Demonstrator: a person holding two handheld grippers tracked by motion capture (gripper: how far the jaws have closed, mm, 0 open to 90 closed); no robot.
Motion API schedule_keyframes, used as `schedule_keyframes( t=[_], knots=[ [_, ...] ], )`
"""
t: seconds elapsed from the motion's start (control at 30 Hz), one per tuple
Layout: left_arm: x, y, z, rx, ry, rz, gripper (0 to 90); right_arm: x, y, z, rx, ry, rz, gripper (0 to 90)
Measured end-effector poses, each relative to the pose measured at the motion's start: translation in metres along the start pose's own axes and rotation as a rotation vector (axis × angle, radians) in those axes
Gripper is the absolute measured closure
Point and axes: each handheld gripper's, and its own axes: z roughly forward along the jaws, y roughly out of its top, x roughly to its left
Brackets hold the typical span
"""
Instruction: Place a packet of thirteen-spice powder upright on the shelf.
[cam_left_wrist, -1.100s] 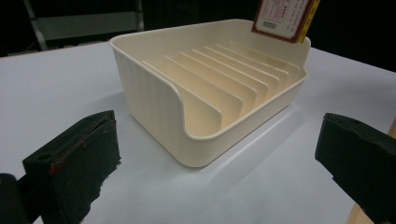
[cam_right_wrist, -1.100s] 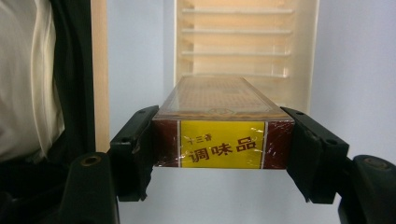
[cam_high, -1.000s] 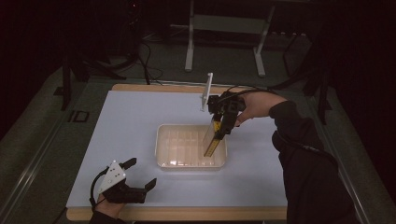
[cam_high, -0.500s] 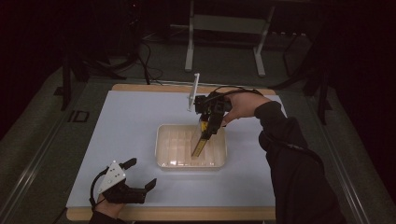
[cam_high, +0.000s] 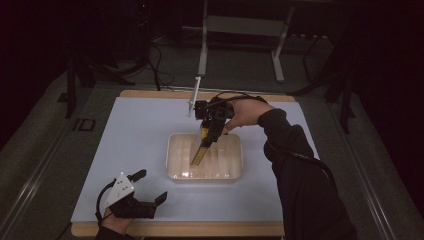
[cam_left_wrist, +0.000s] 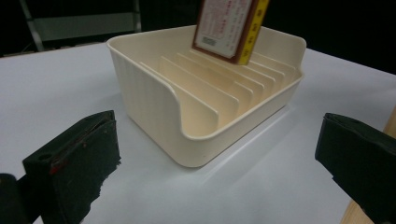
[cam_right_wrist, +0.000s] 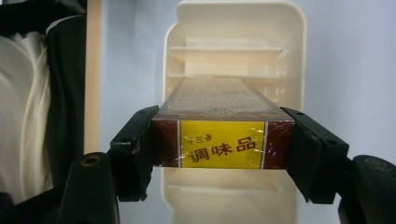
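Box (cam_right_wrist: 223, 126): brown carton with a yellow end label, pinched by its two sides in the right gripper (cam_high: 209, 131), tilted, lower end dipping into the rack (cam_high: 175, 165)
Box spot: over the rack's middle, nearer its far wall; in the left gripper view the box (cam_left_wrist: 229, 28) hangs just above the dividers, can't tell if it touches one
Rack: cream plastic tray with a row of upright dividers, sits about mid-table, a bit toward the right edge
Right gripper: jaws narrow, clamped flat on the box, hand coming in from the far right side
Left gripper (cam_high: 150, 189): parked by the near left corner of the table (cam_high: 140, 130), jaws wide, nothing in them, pointing at the rack (cam_left_wrist: 154, 107)
Gap: left gripper well apart from the rack
Table: white top, wooden strip along its near and far edges
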Motion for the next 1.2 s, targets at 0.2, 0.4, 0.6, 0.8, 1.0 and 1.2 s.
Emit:
schedule_keyframes(
  t=[0.2,0.4,0.6,0.8,1.0,1.2],
  knots=[
    [0.0,0.0,0.0,-0.003,-0.003,0.002,0.0,-0.004,0.003,0.007,-0.007,0.0,0.001,32.1],
    [0.0,0.0,-0.001,-0.006,-0.005,0.002,0.0,-0.009,0.003,0.016,-0.003,0.009,0.011,32.1],
    [0.0,0.0,-0.001,-0.005,-0.008,0.005,0.0,-0.013,0.001,0.029,0.022,0.014,0.019,32.1],
    [-0.001,0.0,-0.001,-0.003,-0.009,0.008,0.0,-0.012,0.006,0.039,0.044,0.019,0.02,32.1],
    [-0.001,0.0,0.0,0.0,-0.014,0.007,0.0,-0.014,0.009,0.05,0.061,0.026,0.022,32.1],
    [-0.001,0.0,0.0,-0.003,-0.014,0.006,0.0,-0.015,0.012,0.057,0.065,0.032,0.031,32.1]
  ],
)
